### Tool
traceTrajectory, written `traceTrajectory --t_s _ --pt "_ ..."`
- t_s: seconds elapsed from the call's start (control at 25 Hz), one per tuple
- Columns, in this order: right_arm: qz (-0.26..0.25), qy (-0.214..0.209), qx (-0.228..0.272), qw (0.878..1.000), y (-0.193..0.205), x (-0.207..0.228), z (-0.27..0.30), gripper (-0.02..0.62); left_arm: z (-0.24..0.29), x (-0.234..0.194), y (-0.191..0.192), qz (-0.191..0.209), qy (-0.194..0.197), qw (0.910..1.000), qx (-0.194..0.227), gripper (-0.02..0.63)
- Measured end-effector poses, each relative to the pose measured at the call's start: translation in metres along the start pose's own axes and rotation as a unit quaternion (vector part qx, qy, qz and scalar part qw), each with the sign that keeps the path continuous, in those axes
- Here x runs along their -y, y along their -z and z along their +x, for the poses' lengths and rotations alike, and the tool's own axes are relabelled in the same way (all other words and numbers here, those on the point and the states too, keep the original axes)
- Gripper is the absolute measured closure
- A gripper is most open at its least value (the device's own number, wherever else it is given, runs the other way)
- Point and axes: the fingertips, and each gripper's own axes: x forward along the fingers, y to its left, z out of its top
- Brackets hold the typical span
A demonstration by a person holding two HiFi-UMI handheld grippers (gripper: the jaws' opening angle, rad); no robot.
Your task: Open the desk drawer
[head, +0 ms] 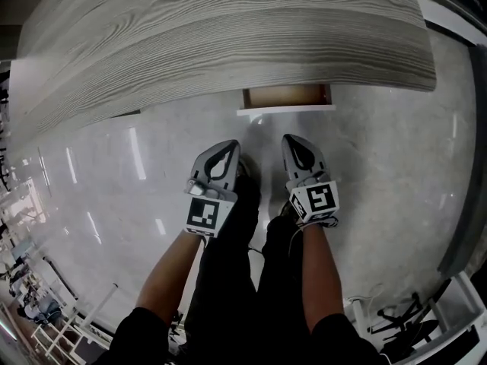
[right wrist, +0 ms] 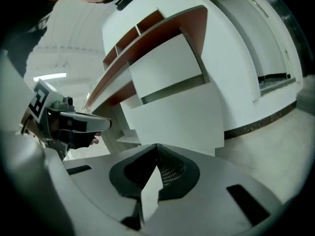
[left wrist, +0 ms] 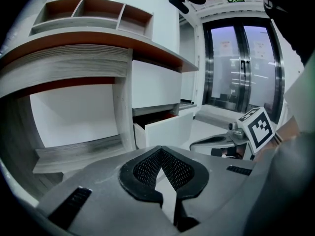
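Already the drawer (head: 288,96) stands partly out from under the far edge of the counter (head: 228,36), its white front facing the person and a strip of brown inside showing. By that, the opening itself looks done or nearly so. Both tools hang near the person's legs, over the pale floor (head: 380,166) and well apart from the drawer. The left tool (head: 227,147) has its tips brought together with nothing between them. The right tool (head: 293,141) is closed the same way, empty, and rolled to one side, so its view of the furniture is tilted.

If the drawer has to come out further, the next move calls for one tool to part its tips, reach to the far side, catch the front and pull towards the person. If not, nothing is left but to hold off.

No handle or lip can be made out on the front. The counter hides most of the drawer from above, so how far it is out is hard to judge, and the right tool view shows only white panels, not clearly the drawer.
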Motion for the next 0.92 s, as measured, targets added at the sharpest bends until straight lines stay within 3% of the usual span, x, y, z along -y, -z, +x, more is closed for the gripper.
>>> traceTrajectory --t_s 0.24,0.92 --pt "-0.078 0.027 -0.023 0.996 -0.021 -0.008 -0.006 0.591 -0.005 0.007 -0.001 -0.010 -0.008 0.9999 -0.001 0.603" --pt "-0.064 0.063 -0.060 0.994 -0.034 -0.023 -0.032 0.591 -0.037 0.024 -0.012 -0.032 -0.024 0.9992 0.004 0.603"
